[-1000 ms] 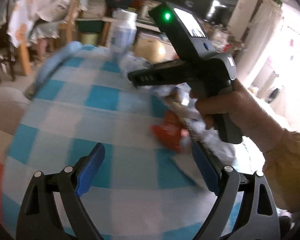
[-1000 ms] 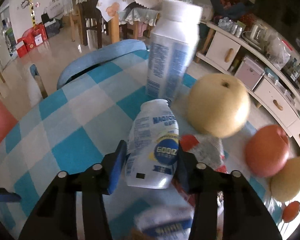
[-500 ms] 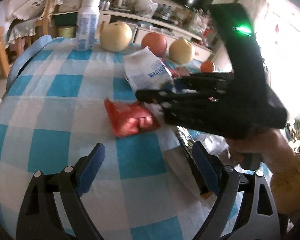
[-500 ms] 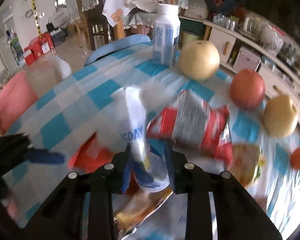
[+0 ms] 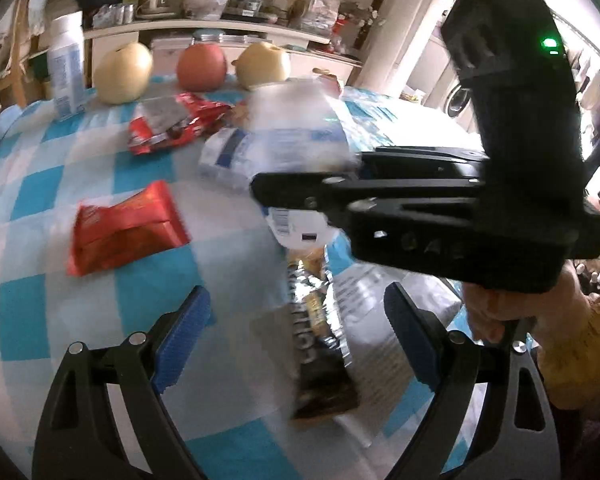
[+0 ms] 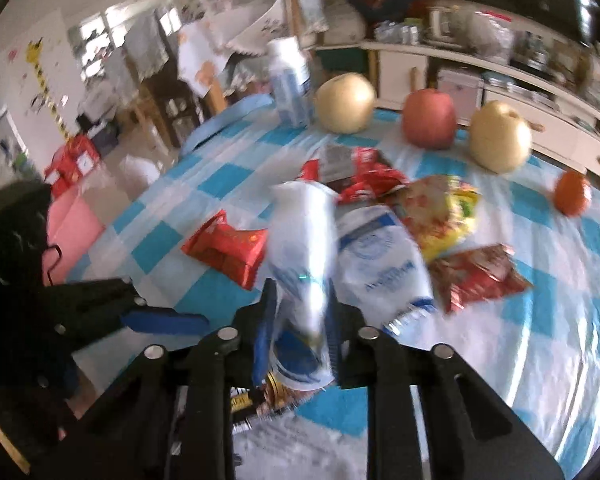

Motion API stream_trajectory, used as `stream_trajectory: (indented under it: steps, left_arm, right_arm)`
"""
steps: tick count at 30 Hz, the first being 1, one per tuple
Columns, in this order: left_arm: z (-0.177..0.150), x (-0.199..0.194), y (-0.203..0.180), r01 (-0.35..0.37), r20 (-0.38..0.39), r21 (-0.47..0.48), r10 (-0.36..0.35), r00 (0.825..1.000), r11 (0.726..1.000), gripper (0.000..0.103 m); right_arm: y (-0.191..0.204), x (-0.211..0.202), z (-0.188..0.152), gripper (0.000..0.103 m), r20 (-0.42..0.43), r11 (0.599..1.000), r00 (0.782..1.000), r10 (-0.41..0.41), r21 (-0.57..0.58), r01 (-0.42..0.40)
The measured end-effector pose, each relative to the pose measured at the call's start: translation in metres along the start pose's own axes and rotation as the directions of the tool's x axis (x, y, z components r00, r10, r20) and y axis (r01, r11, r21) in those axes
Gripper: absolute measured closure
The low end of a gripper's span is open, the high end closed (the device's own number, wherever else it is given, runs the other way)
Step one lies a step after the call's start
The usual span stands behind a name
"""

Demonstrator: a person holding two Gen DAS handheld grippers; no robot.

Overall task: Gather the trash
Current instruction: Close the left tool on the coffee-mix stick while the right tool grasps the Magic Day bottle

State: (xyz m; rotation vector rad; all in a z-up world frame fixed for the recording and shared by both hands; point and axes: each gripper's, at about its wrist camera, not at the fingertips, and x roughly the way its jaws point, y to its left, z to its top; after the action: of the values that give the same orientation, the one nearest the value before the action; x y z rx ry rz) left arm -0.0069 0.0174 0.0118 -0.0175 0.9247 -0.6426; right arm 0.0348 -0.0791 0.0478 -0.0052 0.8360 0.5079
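My right gripper (image 6: 300,320) is shut on a white plastic bottle with blue print (image 6: 304,248) and holds it above the blue-checked tablecloth (image 6: 540,304). The bottle (image 5: 296,132) and the right gripper (image 5: 300,192) also show in the left wrist view, raised over the table. My left gripper (image 5: 296,332) is open and empty, low over a black and silver wrapper (image 5: 316,340). Trash lies around: a red packet (image 5: 124,228), a red and silver wrapper (image 5: 172,120), a white and blue bag (image 6: 384,264), a yellow and red wrapper (image 6: 444,216), a dark red wrapper (image 6: 480,276).
At the far edge stand a tall white bottle (image 6: 292,80), two yellow pears (image 6: 344,104) (image 6: 500,136), a red apple (image 6: 430,120) and a small orange fruit (image 6: 572,192). A shelf with clutter (image 5: 220,4) runs behind. The floor lies to the left (image 6: 100,184).
The right gripper has lifted the white bottle off the table and pulled it back toward me. The left gripper has moved forward over the black wrapper, still open.
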Motion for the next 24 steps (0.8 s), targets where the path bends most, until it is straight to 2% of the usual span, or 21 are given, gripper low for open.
stream_trajectory:
  steps: [2,5,6,11,13,18,24]
  left_arm:
    - [0.001,0.006,-0.001,-0.004,-0.010,-0.015,0.004,1.000,1.000,0.015]
    - [0.003,0.016,-0.003,-0.023,-0.024,-0.042,0.022,0.999,0.999,0.025]
    - [0.005,0.017,-0.004,-0.023,-0.022,-0.045,0.022,1.000,0.999,0.033]
    - [0.009,0.022,-0.003,-0.054,-0.010,-0.054,0.054,0.999,0.997,0.052]
    - [0.009,0.023,-0.004,-0.054,-0.011,-0.062,0.054,0.998,0.997,0.064]
    - [0.007,0.022,-0.005,-0.086,-0.010,-0.062,0.085,0.996,0.994,0.082]
    - [0.001,0.012,-0.008,-0.105,0.004,-0.063,0.105,0.994,0.992,0.089]
  right_arm:
    - [-0.007,-0.010,-0.006,0.083,0.014,0.999,1.000,-0.023,0.036,0.022]
    - [-0.017,-0.018,-0.014,0.083,0.020,0.996,0.999,-0.038,0.087,0.037]
    - [-0.019,-0.019,-0.017,0.083,0.020,0.995,0.999,-0.044,0.094,0.042]
    - [-0.025,-0.034,-0.028,0.083,0.039,0.989,0.997,-0.066,0.135,0.060]
    - [-0.025,-0.037,-0.030,0.083,0.044,0.987,0.997,-0.067,0.150,0.059]
    - [-0.017,-0.045,-0.037,0.083,0.055,0.985,0.996,-0.067,0.161,0.057]
    - [-0.007,-0.052,-0.042,0.083,0.062,0.983,0.995,-0.077,0.172,0.066]
